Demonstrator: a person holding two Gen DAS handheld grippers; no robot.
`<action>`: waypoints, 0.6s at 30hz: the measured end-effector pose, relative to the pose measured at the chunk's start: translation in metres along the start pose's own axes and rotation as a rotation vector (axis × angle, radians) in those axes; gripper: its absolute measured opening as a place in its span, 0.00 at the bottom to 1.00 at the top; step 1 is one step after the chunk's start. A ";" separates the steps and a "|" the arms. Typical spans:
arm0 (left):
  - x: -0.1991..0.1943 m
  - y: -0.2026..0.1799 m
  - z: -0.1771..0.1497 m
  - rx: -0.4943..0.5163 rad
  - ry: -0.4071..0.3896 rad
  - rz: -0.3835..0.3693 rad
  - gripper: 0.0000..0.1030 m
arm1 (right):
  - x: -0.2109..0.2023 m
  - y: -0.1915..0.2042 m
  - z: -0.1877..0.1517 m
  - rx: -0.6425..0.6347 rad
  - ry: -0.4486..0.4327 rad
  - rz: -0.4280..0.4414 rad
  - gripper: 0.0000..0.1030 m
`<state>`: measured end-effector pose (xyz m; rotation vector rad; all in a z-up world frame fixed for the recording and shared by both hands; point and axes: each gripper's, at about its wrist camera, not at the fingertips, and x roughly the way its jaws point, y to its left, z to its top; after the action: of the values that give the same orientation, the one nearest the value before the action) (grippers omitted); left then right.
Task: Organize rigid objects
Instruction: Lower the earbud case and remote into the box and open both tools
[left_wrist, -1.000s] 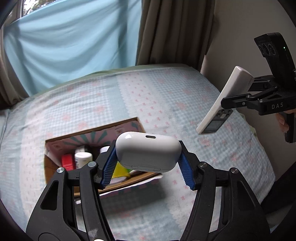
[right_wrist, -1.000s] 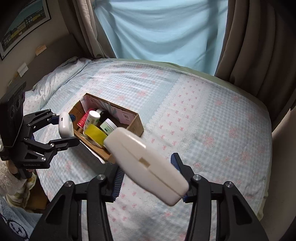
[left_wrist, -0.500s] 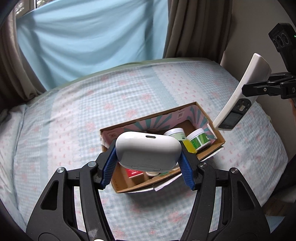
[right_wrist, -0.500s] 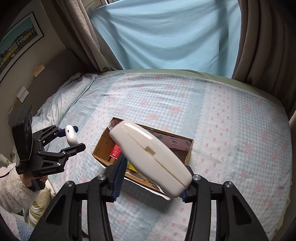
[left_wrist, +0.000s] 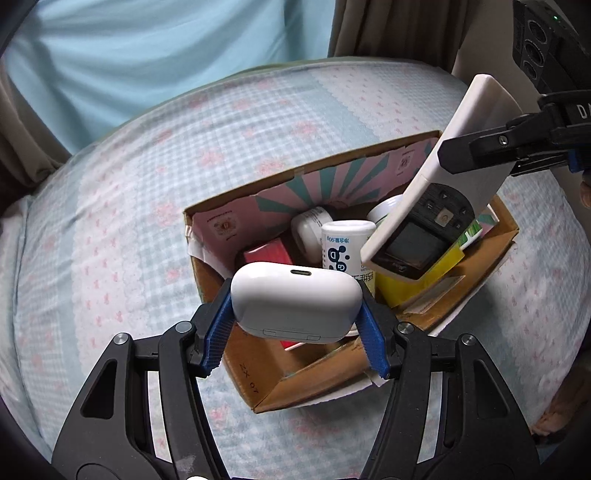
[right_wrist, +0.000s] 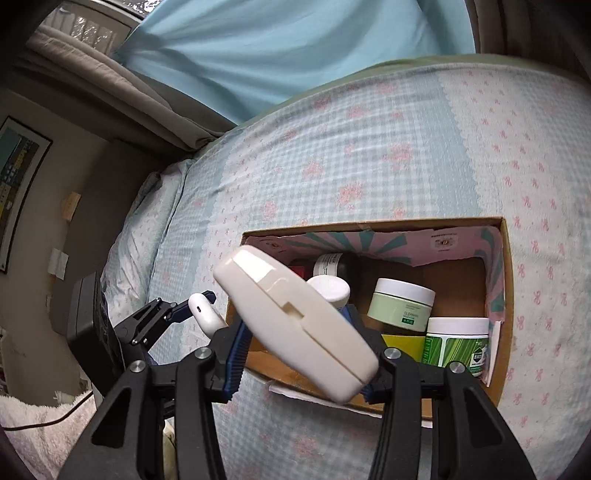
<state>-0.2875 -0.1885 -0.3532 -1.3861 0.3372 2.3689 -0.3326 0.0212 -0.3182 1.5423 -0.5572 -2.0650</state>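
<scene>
Two tools now sit over the box (left_wrist: 369, 373), closer than a second ago: left tool (left_wrist: 295, 325) clamps the earbud case (left_wrist: 295, 301) above its near-left corner, right tool (right_wrist: 303, 363) clamps the remote (right_wrist: 291, 325) over the jars (right_wrist: 402, 302). Both look ready to drop in. Beyond, bed (left_wrist: 110, 221).

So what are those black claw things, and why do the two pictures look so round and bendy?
They are two grabbing tools that a person holds, one in each hand. Each carries a wide, bendy-lens camera, so each picture looks out along one tool. The left tool squeezes a white earbud case. The right tool squeezes a white remote control. Both hover over a cardboard box on a bed. In the box stand jars, a white bottle and a red packet.
</scene>
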 end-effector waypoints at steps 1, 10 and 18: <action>0.005 -0.001 0.000 0.002 0.010 -0.008 0.56 | 0.005 -0.009 0.002 0.046 -0.001 -0.001 0.43; 0.017 -0.003 0.001 -0.018 0.032 0.014 1.00 | 0.001 -0.024 0.010 -0.062 -0.014 -0.430 0.91; 0.016 0.000 -0.002 -0.032 0.055 0.027 1.00 | 0.014 -0.030 0.002 -0.139 0.066 -0.448 1.00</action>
<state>-0.2934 -0.1860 -0.3684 -1.4730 0.3362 2.3705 -0.3423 0.0361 -0.3462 1.7632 -0.0367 -2.3034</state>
